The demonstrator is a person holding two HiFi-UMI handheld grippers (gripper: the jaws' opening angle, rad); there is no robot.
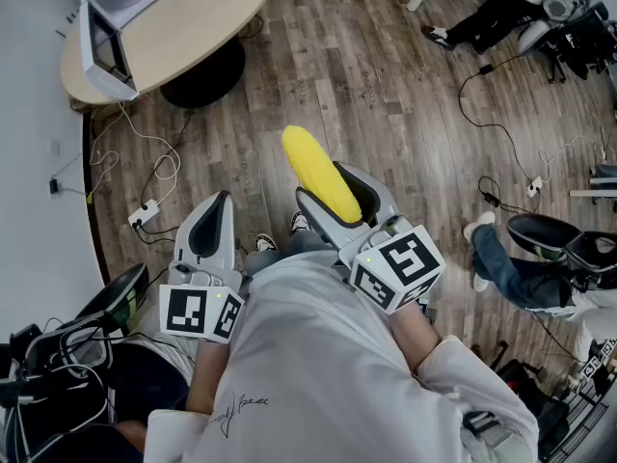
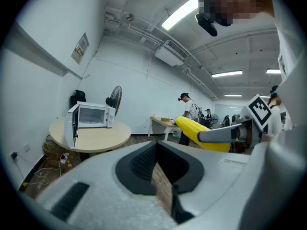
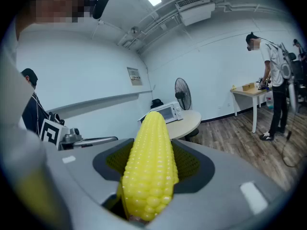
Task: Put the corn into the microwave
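the wooden floor (image 1: pixel 386 85) fills most of the head view, the only view that looks down on it, with cables (image 1: pixel 145 162) trailing across it. the round table (image 1: pixel 193 27) stands at that view's upper left, well apart from both grippers. the white microwave (image 1: pixel 125 8) sits on the table near its edge. the head view gives only the microwave's top and side, while the left gripper view shows its front, with the door swung open at the left. both gripper views also take in a standing fan (image 2: pixel 115 97) behind the table, which the head view leaves out. the right gripper (image 1: pixel 333 189) has its jaws spread wide and pressed on the sides of the corn (image 1: pixel 318 172), as its own view shows close up. the left gripper (image 1: pixel 214 205) is narrow, its jaw tips meeting with nothing between them. the corn juts out past the right jaws, in the air above the floor, its tip toward the table.
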